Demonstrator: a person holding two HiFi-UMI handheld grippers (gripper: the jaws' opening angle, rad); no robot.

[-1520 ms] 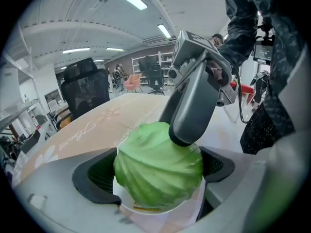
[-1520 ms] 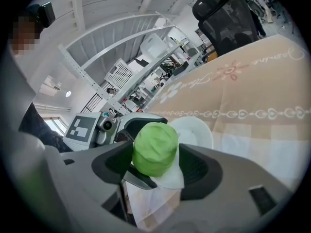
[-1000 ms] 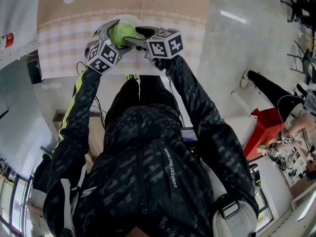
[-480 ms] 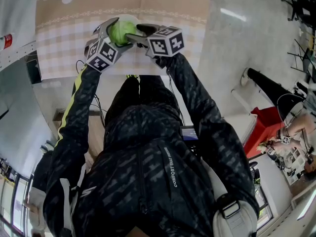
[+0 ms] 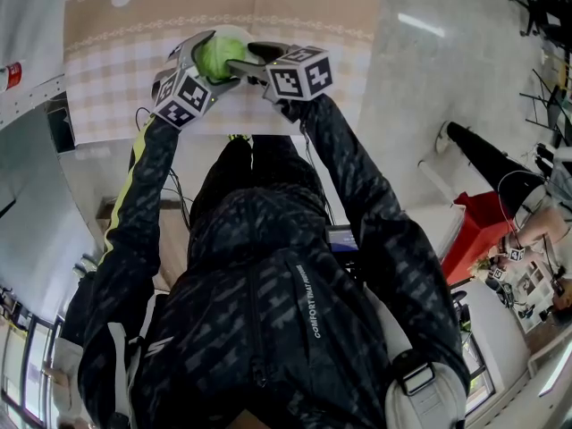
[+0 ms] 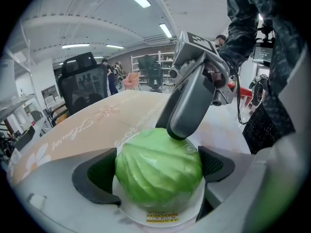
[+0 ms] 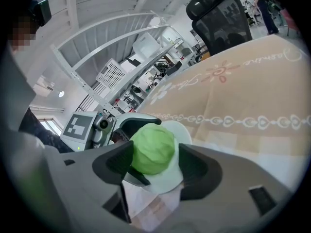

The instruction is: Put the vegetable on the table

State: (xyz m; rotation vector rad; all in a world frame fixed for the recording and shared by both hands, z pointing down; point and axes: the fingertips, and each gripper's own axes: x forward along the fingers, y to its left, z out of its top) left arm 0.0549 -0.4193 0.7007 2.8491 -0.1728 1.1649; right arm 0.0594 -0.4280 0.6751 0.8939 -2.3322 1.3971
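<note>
A round green cabbage (image 5: 222,54) sits on a white plate (image 5: 231,32) at the near edge of the cloth-covered table (image 5: 125,88). My left gripper (image 5: 217,59) is shut on the cabbage (image 6: 158,166), with both dark pads against its sides and the plate (image 6: 130,211) underneath. My right gripper (image 5: 243,59) comes in from the other side. Its jaws are opening around the cabbage (image 7: 152,149): one pad is against it and the other stands a little off, over the plate (image 7: 167,179). A right finger (image 6: 187,108) rests on the cabbage's far top.
The beige flowered cloth (image 7: 252,96) stretches away beyond the plate. A black office chair (image 6: 82,86) stands at the table's far side. On the floor to my right are a red box (image 5: 487,231) and a seated person's leg (image 5: 487,164). A bottle (image 5: 11,74) lies at the left.
Both grippers and the cabbage have shifted slightly farther over the table. The grippers stay on either side of the cabbage.
</note>
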